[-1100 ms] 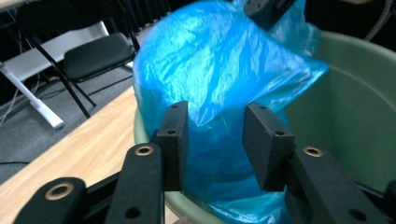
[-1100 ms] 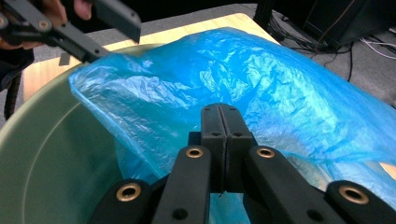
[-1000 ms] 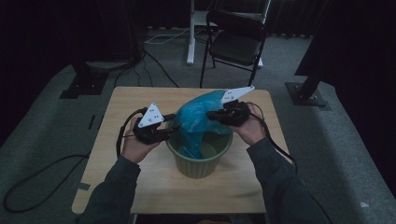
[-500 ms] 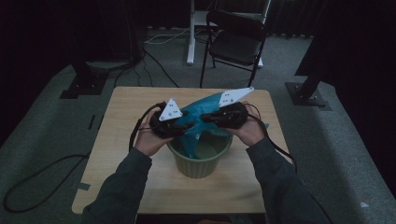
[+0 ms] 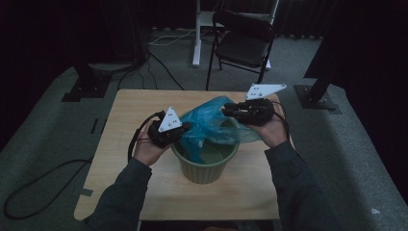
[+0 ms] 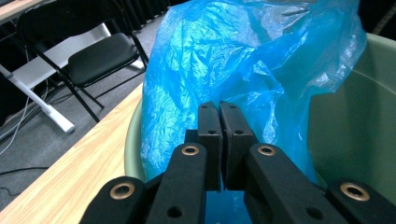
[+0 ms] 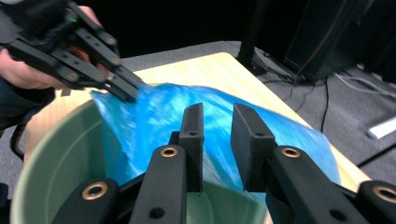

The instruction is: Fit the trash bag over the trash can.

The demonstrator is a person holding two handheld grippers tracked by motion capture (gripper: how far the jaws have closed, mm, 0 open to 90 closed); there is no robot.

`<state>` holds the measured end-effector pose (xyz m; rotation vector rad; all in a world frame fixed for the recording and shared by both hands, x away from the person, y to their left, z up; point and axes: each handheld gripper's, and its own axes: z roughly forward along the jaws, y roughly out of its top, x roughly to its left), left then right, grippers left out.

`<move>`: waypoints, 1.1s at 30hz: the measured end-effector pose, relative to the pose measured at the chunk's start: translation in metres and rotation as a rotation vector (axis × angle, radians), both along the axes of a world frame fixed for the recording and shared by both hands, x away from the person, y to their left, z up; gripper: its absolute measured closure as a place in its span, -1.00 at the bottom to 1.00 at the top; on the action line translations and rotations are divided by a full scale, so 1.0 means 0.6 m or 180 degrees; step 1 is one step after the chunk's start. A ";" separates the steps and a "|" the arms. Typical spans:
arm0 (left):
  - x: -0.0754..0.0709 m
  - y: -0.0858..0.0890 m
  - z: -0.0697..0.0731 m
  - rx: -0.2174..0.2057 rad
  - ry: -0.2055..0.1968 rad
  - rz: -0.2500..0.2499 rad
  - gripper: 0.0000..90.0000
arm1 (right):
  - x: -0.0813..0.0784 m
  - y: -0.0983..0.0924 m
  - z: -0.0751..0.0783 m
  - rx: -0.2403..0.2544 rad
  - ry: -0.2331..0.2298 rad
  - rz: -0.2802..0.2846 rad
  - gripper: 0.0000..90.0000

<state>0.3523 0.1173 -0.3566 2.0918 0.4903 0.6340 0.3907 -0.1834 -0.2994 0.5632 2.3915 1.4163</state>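
A round, smooth-walled green plastic pot (image 5: 206,166) stands in the middle of the pale wood-grain bench (image 5: 120,159), and a crinkled, translucent blue plastic bag (image 5: 211,126) lies partly inside it, its thin film rising over the rim and draping out toward the far right. The left gripper (image 5: 182,129), at the pot's near-left rim, has just been closing and its black jaws now meet on a fold of the bag, as its own view shows. The right gripper (image 5: 229,109) hovers above the pot's far-right rim; its jaws have just been opening and stand narrowly apart, the film lying below them, with nothing pinched between the pads
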 end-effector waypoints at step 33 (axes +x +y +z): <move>-0.004 0.071 -0.023 -0.0208 0.0036 0.0358 0.98 | 0.056 -0.027 -0.065 -0.0538 0.0566 -0.0772 1.00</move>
